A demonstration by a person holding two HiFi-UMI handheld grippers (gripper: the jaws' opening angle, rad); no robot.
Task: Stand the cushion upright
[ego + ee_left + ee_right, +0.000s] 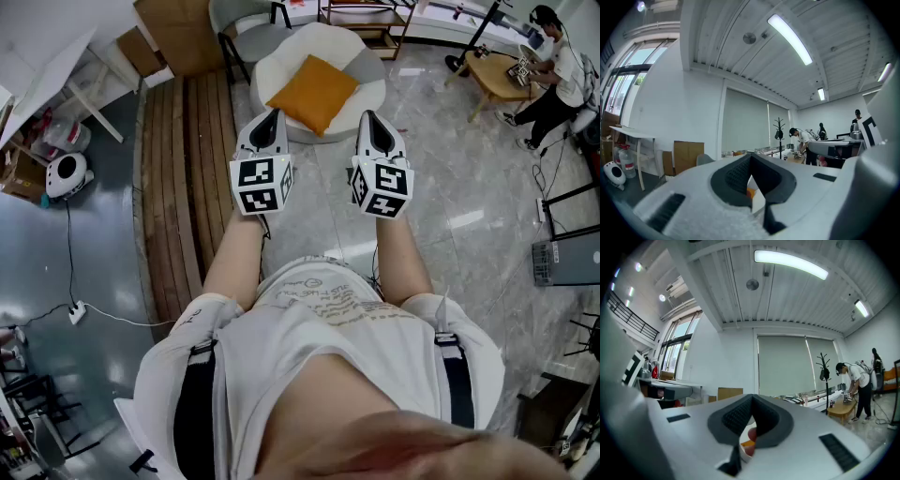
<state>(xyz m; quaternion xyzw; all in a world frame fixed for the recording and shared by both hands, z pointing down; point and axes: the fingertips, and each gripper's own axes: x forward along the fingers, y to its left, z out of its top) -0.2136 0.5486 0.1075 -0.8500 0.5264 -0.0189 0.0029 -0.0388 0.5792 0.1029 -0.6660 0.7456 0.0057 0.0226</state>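
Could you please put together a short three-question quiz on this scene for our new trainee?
1. True or false: the orange cushion rests on the white seat.
2. The left gripper is: A open, B shut and empty, C shut on the cushion.
3. Fill in: the right gripper holds ____.
Key: 1 true; 2 B; 3 nothing.

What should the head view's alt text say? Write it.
Seen from above, a person holds the left gripper and right gripper side by side, both shut and empty, pointing toward an orange cushion lying on a round white seat.
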